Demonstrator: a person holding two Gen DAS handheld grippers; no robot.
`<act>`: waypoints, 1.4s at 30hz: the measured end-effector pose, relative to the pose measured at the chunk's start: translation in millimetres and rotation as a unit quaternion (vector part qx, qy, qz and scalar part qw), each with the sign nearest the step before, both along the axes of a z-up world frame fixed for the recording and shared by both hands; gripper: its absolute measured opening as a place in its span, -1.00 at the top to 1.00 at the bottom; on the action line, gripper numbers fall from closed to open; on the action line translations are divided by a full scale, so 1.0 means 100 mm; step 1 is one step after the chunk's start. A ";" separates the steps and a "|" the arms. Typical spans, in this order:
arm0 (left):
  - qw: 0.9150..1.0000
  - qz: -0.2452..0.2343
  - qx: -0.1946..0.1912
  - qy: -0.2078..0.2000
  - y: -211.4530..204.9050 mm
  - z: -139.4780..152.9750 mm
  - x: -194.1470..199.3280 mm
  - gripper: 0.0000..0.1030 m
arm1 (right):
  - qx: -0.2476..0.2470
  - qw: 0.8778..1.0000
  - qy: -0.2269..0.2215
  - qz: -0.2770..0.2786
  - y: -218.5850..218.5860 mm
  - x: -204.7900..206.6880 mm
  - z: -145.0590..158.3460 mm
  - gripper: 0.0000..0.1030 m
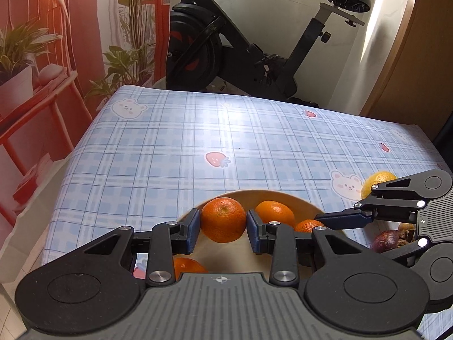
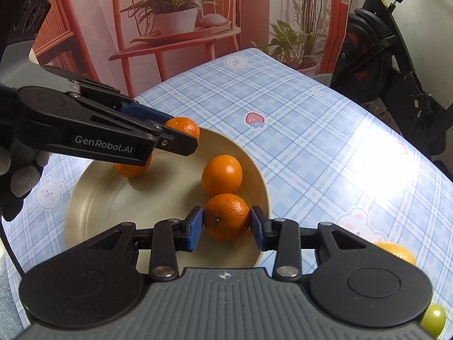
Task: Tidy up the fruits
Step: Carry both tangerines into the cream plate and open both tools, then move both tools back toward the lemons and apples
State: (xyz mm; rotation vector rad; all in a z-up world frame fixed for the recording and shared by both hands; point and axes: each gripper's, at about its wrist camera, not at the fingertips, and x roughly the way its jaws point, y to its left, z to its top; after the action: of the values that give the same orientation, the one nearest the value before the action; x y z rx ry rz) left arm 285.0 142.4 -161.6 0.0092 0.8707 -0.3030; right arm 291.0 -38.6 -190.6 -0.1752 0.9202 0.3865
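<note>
A cream bowl (image 2: 113, 198) (image 1: 305, 202) sits on the blue checked tablecloth. My left gripper (image 1: 223, 221) is shut on an orange (image 1: 223, 215), held over the bowl. From the right wrist view that left gripper (image 2: 181, 137) comes in from the left, with its orange (image 2: 184, 126) at the bowl's far rim. My right gripper (image 2: 226, 222) is shut on a second orange (image 2: 226, 215), just inside the bowl's near right edge. In the left wrist view the right gripper (image 1: 334, 218) reaches in from the right. Two loose oranges (image 2: 222, 174) (image 2: 133, 168) lie in the bowl.
A yellow citrus fruit (image 2: 396, 250) (image 1: 378, 181) lies on the cloth right of the bowl, and a green fruit (image 2: 433, 320) sits nearer. A dark purple fruit (image 1: 388, 239) lies behind the right gripper. A gloved hand (image 2: 19, 175) holds the left gripper. An exercise bike (image 1: 226, 42) stands beyond the table.
</note>
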 end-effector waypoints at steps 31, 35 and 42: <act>0.992 0.063 -0.016 -0.109 -0.54 0.54 -0.60 0.21 | 0.067 0.983 -0.131 -0.109 -0.86 -0.84 0.63 0.21; 0.990 0.055 -0.022 -0.126 -0.75 0.63 -0.74 0.21 | 0.085 0.975 -0.143 -0.146 -1.14 -1.10 0.69 0.21; 0.991 0.047 -0.034 -0.120 -0.97 0.62 -0.81 0.03 | 0.097 0.962 -0.156 -0.203 -1.63 -1.48 0.69 0.21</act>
State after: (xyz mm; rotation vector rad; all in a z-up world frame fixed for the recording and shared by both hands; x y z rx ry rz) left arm 204.2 45.2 -99.8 -0.0573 0.6206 -0.2379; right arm 143.3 -201.5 -121.3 0.1314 0.5811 0.0613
